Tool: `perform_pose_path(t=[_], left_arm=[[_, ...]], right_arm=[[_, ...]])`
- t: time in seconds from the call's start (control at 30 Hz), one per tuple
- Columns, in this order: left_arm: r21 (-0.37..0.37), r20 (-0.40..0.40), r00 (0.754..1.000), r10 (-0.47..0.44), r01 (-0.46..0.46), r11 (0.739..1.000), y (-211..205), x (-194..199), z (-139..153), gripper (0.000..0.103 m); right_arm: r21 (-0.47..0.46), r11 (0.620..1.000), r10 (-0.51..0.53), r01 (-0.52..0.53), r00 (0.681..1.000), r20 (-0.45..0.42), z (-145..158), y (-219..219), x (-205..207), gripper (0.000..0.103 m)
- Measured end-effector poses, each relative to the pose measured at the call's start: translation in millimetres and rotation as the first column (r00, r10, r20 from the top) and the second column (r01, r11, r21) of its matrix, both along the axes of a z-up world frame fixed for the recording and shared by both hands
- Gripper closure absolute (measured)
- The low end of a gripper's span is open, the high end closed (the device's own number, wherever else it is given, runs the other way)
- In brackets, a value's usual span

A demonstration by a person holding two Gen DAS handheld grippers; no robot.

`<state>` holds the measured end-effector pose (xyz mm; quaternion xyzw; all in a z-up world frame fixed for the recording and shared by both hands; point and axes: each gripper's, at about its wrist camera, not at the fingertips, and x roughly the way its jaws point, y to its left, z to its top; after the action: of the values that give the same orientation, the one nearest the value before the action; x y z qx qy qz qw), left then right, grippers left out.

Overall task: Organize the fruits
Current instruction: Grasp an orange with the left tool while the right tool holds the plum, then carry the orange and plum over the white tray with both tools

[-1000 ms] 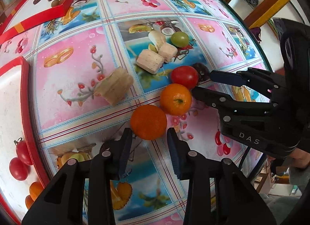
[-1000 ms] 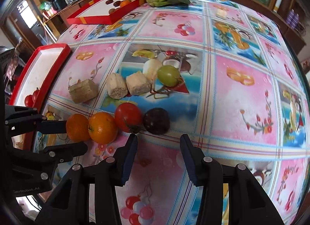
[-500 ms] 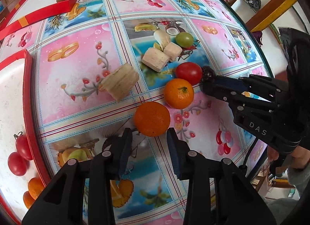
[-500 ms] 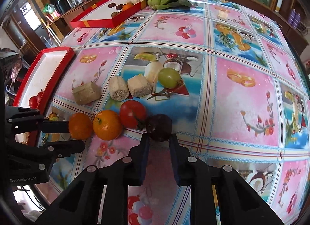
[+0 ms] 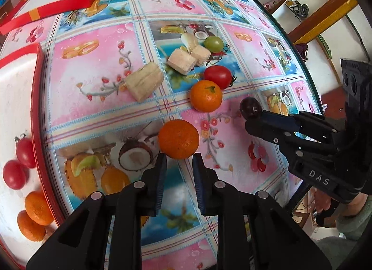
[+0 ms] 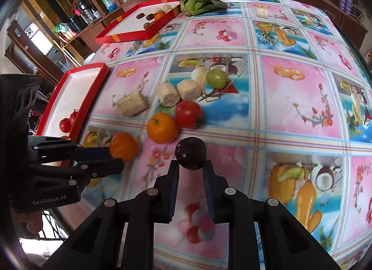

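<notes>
Left gripper [image 5: 179,160] clenched on an orange mandarin [image 5: 178,139], pinched at its near edge, jaws just drawn in. Right gripper [image 6: 191,165] grasping a dark plum [image 6: 190,152] at the fingertips, jaws likewise just closed.

Left to right on the fruit-print tablecloth [image 5: 93,69]: near red tray [image 5: 38,107] with cherry tomatoes [image 5: 14,177] and mandarins [image 5: 38,207] inside; a pale sugarcane chunk [image 5: 144,81] alone; two more chunks [image 5: 188,59] close together; a second mandarin [image 5: 206,95] touching a red tomato [image 5: 218,76]; a green fruit [image 5: 213,43] beyond, beside a white piece. Second mandarin near both held fruits, just between the two grippers' lines. Far red tray [image 6: 139,26] with small dark fruits and an orange one, leafy greens [image 6: 195,0] beside it.

Seen only from the left wrist: mandarins in the near tray, a hand below the right gripper's body. Seen only from the right wrist: cabinets with bottles behind the table, the table's far right side.
</notes>
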<state>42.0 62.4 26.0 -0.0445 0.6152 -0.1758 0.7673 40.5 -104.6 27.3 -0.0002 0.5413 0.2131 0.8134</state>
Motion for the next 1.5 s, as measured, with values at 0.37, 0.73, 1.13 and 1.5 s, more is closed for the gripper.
perform_pose_path(t=[0.37,0.73,1.13,1.5], left_arm=[[0.029,0.016,1.0,0.02,-0.02,0.999,10.5,-3.8,-0.1,0.035],[0.103,0.057,0.998,-0.027,0.021,0.994,-13.7,17.1,-5.5,0.07],[0.048,0.044,0.998,0.039,-0.042,0.998,19.3,-6.3,11.0,0.07],[0.037,0.055,0.993,0.108,-0.11,0.993,53.0,-16.7,22.3,0.07]], right_arm=[[-0.02,1.0,0.024,-0.024,1.0,-0.012,-4.1,11.1,-17.4,0.082],[-0.02,1.0,-0.004,0.004,1.0,-0.006,-0.2,3.8,-21.6,0.082],[0.004,1.0,0.014,-0.014,1.0,0.007,6.9,17.4,-22.7,0.082],[0.012,0.997,0.077,-0.077,0.997,0.015,10.0,50.5,-23.6,0.082]])
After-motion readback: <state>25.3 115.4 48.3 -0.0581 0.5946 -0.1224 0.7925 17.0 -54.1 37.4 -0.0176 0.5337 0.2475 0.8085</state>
